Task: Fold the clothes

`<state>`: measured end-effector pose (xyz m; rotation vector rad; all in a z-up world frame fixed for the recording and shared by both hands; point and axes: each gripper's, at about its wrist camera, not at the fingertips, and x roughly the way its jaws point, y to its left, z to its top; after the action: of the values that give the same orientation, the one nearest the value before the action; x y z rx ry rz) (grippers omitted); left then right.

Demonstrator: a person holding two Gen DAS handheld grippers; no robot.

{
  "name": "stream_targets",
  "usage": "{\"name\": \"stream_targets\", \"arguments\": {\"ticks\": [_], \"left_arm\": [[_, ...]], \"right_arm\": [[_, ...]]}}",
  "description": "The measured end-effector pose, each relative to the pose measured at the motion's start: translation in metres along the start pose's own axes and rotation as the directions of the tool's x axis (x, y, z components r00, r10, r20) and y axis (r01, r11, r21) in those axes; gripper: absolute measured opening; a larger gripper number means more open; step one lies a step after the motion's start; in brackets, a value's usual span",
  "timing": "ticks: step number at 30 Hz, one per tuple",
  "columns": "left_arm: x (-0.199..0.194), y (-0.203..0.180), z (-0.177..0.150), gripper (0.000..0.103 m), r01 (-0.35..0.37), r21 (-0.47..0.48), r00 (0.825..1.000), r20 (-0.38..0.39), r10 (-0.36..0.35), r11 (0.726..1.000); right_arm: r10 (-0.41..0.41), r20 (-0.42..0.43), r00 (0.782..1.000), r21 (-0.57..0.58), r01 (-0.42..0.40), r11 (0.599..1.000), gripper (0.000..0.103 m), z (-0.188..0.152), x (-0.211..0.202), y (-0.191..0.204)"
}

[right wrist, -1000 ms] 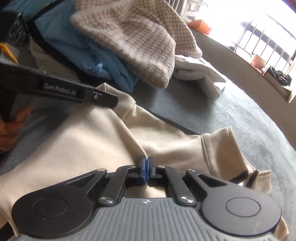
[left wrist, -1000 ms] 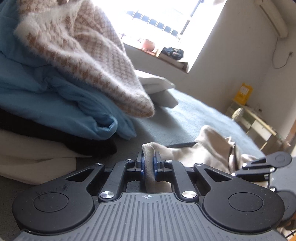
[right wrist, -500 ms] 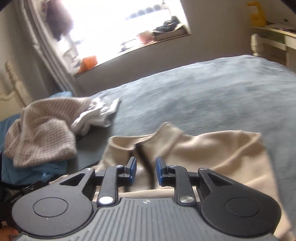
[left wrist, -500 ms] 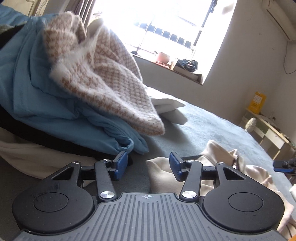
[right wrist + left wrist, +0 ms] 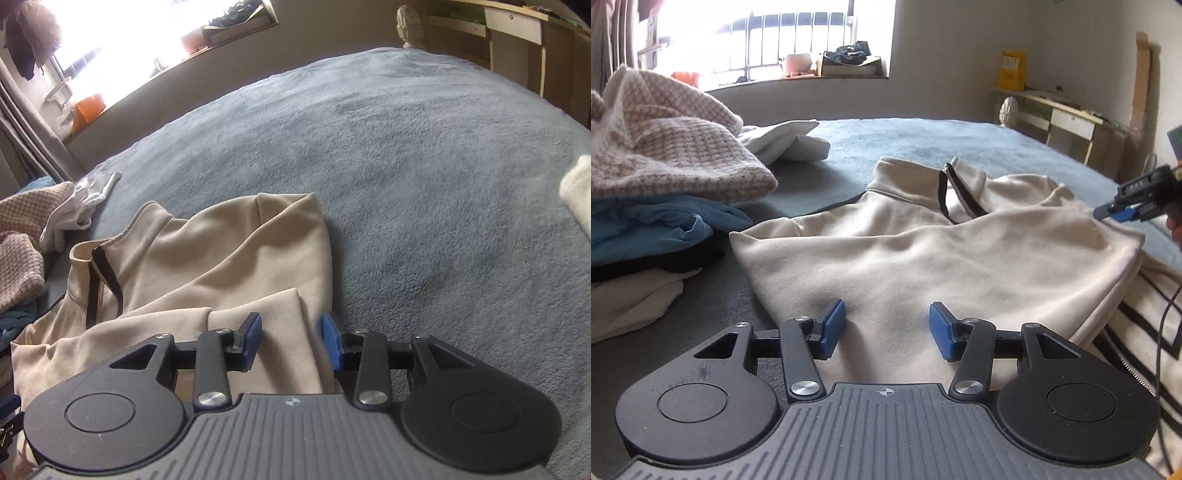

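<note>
Beige zip-neck sweatshirt (image 5: 923,251) flat on bed, left gripper (image 5: 887,328) and right gripper (image 5: 291,341) above it, jaws apart

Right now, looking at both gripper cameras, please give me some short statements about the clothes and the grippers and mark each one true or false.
1. The left gripper is open over the beige top. True.
2. The right gripper is shut on the beige top. False: it is open, holding nothing.
3. The checked sweater lies on top of the blue garment. True.
4. The beige top's zipper is closed to the collar. False: it is open at the neck.
5. The bed cover is red. False: it is grey-blue.
</note>
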<state>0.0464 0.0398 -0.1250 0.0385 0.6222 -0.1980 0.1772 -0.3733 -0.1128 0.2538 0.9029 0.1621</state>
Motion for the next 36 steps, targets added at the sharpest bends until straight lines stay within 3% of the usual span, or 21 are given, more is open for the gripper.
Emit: {"name": "stream_targets", "arguments": {"ticks": [3,4,9,13,18,23,25,27,28,30,34,36], "left_arm": [[0.001,-0.001,-0.002,0.050,-0.013,0.008,1.000,-0.002,0.013,1.000],[0.001,-0.001,-0.002,0.050,-0.015,0.007,1.000,-0.003,0.015,1.000],[0.003,-0.006,-0.005,0.050,-0.037,0.029,0.999,-0.001,0.037,0.999],[0.005,-0.008,-0.008,0.050,-0.044,0.033,0.999,0.004,0.044,0.998],[0.005,-0.007,-0.008,0.050,-0.039,0.023,0.999,0.003,0.039,0.999],[0.006,-0.007,-0.009,0.051,-0.039,0.019,0.999,0.004,0.039,0.999],[0.006,-0.007,-0.009,0.051,-0.038,0.017,0.999,0.005,0.038,0.999],[0.006,-0.007,-0.009,0.051,-0.040,0.016,0.999,0.007,0.039,0.999],[0.006,-0.007,-0.009,0.052,-0.041,0.017,0.999,0.008,0.041,0.999],[0.007,-0.007,-0.009,0.052,-0.044,0.018,0.999,0.011,0.044,0.999],[0.008,-0.008,-0.007,0.052,-0.047,0.022,0.999,0.014,0.047,0.999],[0.011,-0.009,-0.003,0.053,-0.050,0.030,0.999,0.017,0.049,0.998]], "right_arm": [[-0.006,-0.001,1.000,-0.074,0.006,0.997,0.029,-0.002,-0.001,0.007],[-0.009,0.006,1.000,-0.090,0.009,0.996,0.020,-0.002,-0.003,0.008],[-0.024,0.045,0.999,-0.190,0.032,0.981,0.020,-0.006,-0.015,0.015],[0.033,0.097,0.995,-0.138,-0.020,0.990,0.021,0.000,-0.022,0.006],[0.090,0.068,0.994,0.008,-0.091,0.996,0.027,0.013,-0.005,-0.011],[0.114,0.000,0.993,0.114,-0.113,0.987,0.031,0.012,0.014,-0.023],[0.165,-0.012,0.986,0.124,-0.162,0.979,0.031,0.011,0.014,-0.023],[0.156,0.004,0.988,0.086,-0.155,0.984,0.031,0.012,0.010,-0.017],[0.151,0.011,0.988,0.068,-0.152,0.986,0.027,0.012,0.008,-0.015],[0.143,0.027,0.989,0.030,-0.144,0.989,0.006,0.013,0.004,-0.009],[0.130,0.064,0.989,-0.037,-0.128,0.991,0.004,0.014,-0.003,0.001],[0.134,0.115,0.984,-0.014,-0.133,0.991,0.004,0.019,-0.007,-0.001]]}}
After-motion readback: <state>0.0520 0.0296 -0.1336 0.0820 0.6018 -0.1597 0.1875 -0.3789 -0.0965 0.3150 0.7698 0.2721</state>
